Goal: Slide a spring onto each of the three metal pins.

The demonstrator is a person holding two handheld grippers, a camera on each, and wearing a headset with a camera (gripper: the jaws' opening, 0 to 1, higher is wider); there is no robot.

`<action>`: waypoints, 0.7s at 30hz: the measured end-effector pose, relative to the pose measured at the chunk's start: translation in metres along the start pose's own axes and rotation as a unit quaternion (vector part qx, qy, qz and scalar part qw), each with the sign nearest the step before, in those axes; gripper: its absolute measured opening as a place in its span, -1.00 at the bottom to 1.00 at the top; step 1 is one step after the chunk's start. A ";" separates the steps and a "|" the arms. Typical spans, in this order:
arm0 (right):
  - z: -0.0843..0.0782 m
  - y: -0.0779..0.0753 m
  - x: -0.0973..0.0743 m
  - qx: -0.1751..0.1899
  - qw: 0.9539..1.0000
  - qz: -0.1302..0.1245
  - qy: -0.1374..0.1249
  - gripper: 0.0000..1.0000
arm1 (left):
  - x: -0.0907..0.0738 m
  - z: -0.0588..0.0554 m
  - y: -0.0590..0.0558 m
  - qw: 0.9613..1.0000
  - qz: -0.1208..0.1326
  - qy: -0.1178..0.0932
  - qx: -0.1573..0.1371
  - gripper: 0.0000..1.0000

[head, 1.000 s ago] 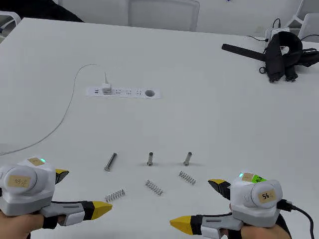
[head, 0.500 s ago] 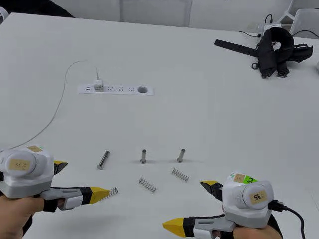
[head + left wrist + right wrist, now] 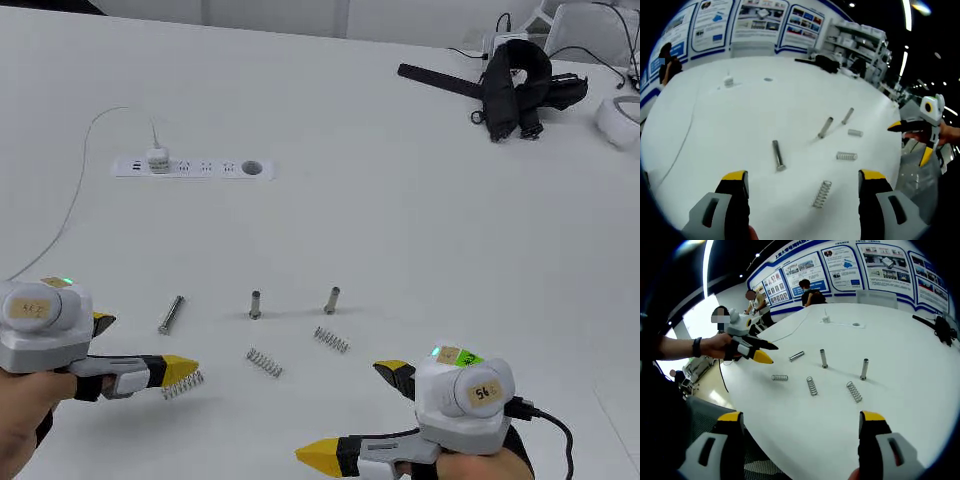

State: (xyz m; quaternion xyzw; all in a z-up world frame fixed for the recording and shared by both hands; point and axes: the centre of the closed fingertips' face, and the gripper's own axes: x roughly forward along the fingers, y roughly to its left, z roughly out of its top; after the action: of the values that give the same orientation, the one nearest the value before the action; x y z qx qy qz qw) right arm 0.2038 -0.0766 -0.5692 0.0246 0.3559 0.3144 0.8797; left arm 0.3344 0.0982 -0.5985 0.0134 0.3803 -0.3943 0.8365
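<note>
Three pins (image 3: 255,304), three springs (image 3: 264,362), left hand-held gripper (image 3: 146,345) perhaps touching leftmost spring (image 3: 183,384)

My left gripper (image 3: 140,346) has moved forward to the spring (image 3: 822,194). It was ahead of my tips; it now lies between my parted jaws.

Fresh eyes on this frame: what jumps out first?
A row of three metal pins on the white table: the left one lies flat, the other two stand upright. Just in front of them lie three loose springs, none on a pin yet. Both claws hang open at the near edge, the left claw with a yellow tip next to the leftmost spring, the right claw further off.
</note>
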 end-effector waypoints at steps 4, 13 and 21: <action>-0.002 -0.001 0.002 0.004 1.000 -0.001 0.000 0.94 | 0.008 0.000 0.005 1.000 0.000 0.003 -0.001 0.82; 0.000 -0.002 0.004 0.007 1.000 0.000 0.000 0.94 | 0.023 0.006 0.014 1.000 0.003 0.001 -0.008 0.73; -0.001 -0.006 0.003 0.009 1.000 0.000 0.004 0.93 | 0.039 0.009 0.015 1.000 -0.003 0.003 -0.014 0.61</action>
State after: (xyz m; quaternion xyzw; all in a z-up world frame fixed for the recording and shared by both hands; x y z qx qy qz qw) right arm 0.2085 -0.0795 -0.5732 0.0311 0.3625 0.3113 0.8779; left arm 0.3654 0.0801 -0.6215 0.0019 0.3884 -0.3918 0.8340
